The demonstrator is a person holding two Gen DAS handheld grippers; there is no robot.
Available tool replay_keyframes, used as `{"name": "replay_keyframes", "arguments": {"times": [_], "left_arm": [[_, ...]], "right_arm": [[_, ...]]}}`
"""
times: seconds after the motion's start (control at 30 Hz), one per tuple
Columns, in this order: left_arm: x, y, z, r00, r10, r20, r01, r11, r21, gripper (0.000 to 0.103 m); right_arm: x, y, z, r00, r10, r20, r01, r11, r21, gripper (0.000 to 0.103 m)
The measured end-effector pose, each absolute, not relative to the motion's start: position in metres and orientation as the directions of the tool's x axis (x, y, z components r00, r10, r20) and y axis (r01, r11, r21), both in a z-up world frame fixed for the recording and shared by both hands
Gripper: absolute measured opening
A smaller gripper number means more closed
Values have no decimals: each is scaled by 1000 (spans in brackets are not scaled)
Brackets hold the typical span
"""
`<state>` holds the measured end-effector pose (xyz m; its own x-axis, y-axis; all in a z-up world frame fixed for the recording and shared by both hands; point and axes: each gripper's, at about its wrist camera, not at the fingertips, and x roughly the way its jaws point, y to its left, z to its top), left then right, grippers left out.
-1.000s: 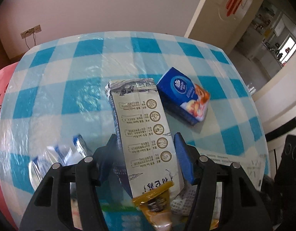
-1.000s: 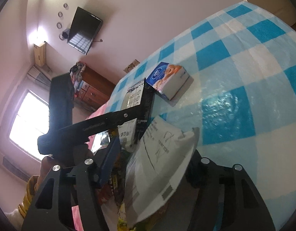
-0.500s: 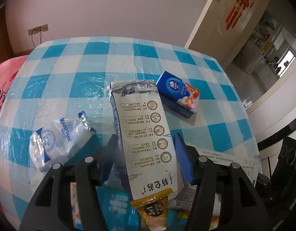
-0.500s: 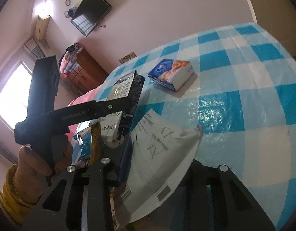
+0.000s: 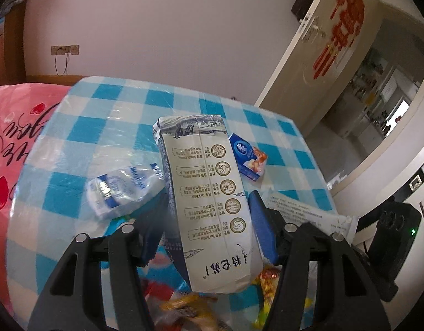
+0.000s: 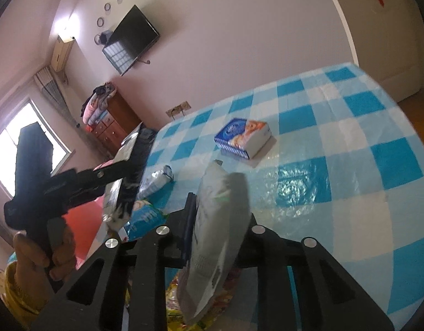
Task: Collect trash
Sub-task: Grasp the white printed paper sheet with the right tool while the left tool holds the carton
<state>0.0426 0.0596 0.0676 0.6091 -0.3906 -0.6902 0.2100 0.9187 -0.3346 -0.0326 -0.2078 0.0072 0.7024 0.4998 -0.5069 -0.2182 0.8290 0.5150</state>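
Observation:
My left gripper [image 5: 205, 201] is shut on a white and blue milk carton [image 5: 200, 165] and holds it above the table. The right wrist view shows that carton [image 6: 112, 201] in the left gripper [image 6: 136, 165] at the left, with a hand [image 6: 38, 251] on the handle. My right gripper [image 6: 217, 201] is closing tight on a white printed paper sheet [image 6: 214, 220], folded upright, with the pads pressed on it. A crumpled white and blue plastic wrapper [image 5: 120, 193] lies on the cloth left of the carton. Colourful snack wrappers [image 5: 267, 278] lie under both grippers.
The table wears a blue and white check cloth [image 6: 349, 165]. A blue tissue pack [image 6: 243, 138] lies near its middle. Pink bedding [image 5: 13, 138] lies past the table's left edge. A door [image 5: 322, 55] stands at the right.
The right jaws closed on the paper sheet, which folded from wide to narrow and upright. The left gripper rose and drew back with the carton, uncovering the plastic wrapper.

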Motion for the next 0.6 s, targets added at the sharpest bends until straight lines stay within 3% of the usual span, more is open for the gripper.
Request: {"name": "replay_keyframes", "arguments": {"times": [0.6], "left_arm": [[-21, 132, 80, 683, -378, -625, 168, 914, -369, 60]], "right_arm": [[-59, -184, 46, 778, 337, -531, -184, 929, 321, 19]]}}
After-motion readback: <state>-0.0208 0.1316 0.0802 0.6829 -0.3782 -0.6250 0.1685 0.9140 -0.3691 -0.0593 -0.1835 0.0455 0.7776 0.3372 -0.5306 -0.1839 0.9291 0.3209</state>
